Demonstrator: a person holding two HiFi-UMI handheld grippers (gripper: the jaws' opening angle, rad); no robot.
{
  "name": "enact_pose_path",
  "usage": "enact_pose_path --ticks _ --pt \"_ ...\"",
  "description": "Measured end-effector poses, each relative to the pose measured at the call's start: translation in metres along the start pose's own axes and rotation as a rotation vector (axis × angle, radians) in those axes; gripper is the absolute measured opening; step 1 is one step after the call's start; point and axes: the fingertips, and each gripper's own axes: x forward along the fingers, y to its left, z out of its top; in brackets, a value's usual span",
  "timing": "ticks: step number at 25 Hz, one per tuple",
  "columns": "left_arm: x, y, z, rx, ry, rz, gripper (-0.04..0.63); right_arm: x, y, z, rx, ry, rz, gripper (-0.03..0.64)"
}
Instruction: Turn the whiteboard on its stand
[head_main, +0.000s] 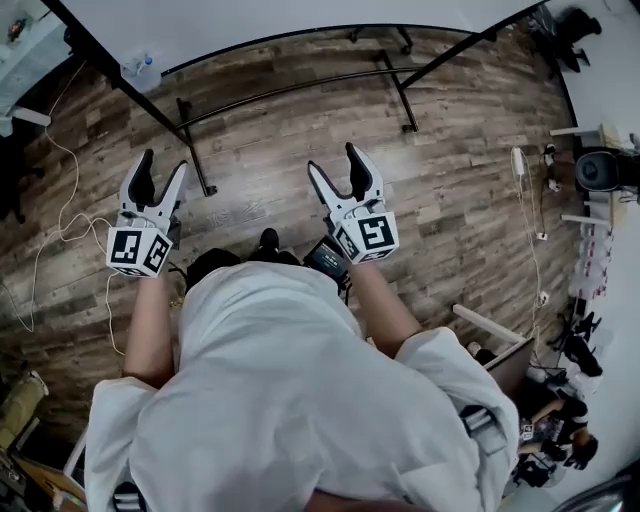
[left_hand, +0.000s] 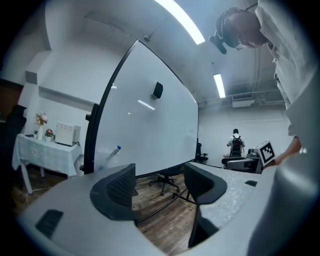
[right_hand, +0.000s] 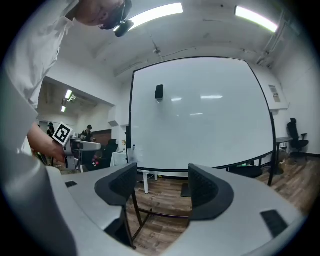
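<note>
Wood-grain plank flooring (head_main: 300, 150) runs ahead of you, and the whiteboard (right_hand: 200, 115) stands upright on its stand (head_main: 290, 92) just in front, apart from both tools. Your left tool (head_main: 163, 166) and right tool (head_main: 335, 160) are held out side by side, each with its jaws spread wide and nothing but floor and air between them, probably so either can take an edge of the board. Its face is smooth, glossy white inside a thin dark frame, with a small black object (right_hand: 159, 92) stuck near the top. Black metal tubing with low feet makes up the stand. You'll likely want the frame edge, not the slick face.
</note>
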Motion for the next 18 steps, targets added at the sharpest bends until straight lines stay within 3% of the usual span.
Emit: enact_pose_path --ticks 9,18 --pt "-0.016 0.06 0.017 0.01 -0.029 0.188 0.288 0.074 0.001 0.007 0.009 -0.031 0.146 0.302" --pt "-0.008 0.148 0.063 -0.007 -0.11 0.182 0.304 0.138 0.019 0.03 -0.024 -0.019 0.176 0.302"
